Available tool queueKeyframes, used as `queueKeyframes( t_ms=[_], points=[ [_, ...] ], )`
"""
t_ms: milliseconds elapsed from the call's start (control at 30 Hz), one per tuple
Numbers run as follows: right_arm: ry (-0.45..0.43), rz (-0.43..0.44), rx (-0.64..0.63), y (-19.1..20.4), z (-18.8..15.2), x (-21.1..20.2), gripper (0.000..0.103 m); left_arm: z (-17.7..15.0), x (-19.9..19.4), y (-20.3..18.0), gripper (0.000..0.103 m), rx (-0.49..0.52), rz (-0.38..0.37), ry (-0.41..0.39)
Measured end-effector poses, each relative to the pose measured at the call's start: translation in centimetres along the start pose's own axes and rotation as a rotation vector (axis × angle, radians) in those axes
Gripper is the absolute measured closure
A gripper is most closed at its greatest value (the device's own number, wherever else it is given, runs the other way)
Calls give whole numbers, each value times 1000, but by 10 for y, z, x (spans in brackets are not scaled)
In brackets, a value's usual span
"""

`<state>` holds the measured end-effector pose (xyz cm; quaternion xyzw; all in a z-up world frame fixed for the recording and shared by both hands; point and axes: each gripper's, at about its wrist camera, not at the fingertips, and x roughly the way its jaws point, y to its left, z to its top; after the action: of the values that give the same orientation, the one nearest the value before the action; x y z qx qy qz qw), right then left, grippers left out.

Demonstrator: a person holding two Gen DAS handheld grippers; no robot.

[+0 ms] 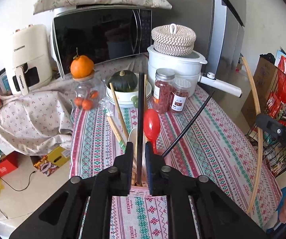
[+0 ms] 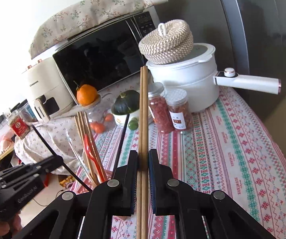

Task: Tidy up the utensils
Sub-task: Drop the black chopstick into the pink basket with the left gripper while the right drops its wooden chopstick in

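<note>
My left gripper (image 1: 139, 149) is shut on a black chopstick (image 1: 141, 107) that stands upright over a pink utensil holder (image 1: 139, 190) at the table's near edge. The holder contains a red spoon (image 1: 152, 125), a white spoon (image 1: 133, 137), wooden chopsticks (image 1: 119, 109) and a second black chopstick (image 1: 186, 127) leaning right. My right gripper (image 2: 143, 155) is shut on a pair of wooden chopsticks (image 2: 144, 109), held upright above the tablecloth. The holder's utensils (image 2: 91, 151) and the left gripper's body (image 2: 17, 181) show at the left of the right wrist view.
On the patterned tablecloth (image 1: 212, 139) at the back stand two red-filled jars (image 1: 170, 93), a bowl stack with a green squash (image 1: 124, 81), a glass jar with oranges (image 1: 85, 91), a white pot (image 1: 174, 63), a microwave (image 1: 103, 37) and an air fryer (image 1: 27, 57). A wire basket (image 1: 280, 119) is right.
</note>
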<state>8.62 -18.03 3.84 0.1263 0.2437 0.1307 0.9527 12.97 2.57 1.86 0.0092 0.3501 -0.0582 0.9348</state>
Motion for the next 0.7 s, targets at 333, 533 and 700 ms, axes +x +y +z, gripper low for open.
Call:
queueKeyframes(
  t_ms=[333, 533, 700],
  points=[
    [-154, 15, 5, 34, 4, 19, 95, -23, -12, 35, 24, -118, -15, 40],
    [-201, 3, 94, 50, 5, 50, 95, -46, -4, 64, 14, -135, 12, 113],
    [-269, -44, 65, 73, 4, 65, 95, -62, 5, 86, 13, -144, 25, 175]
  ],
)
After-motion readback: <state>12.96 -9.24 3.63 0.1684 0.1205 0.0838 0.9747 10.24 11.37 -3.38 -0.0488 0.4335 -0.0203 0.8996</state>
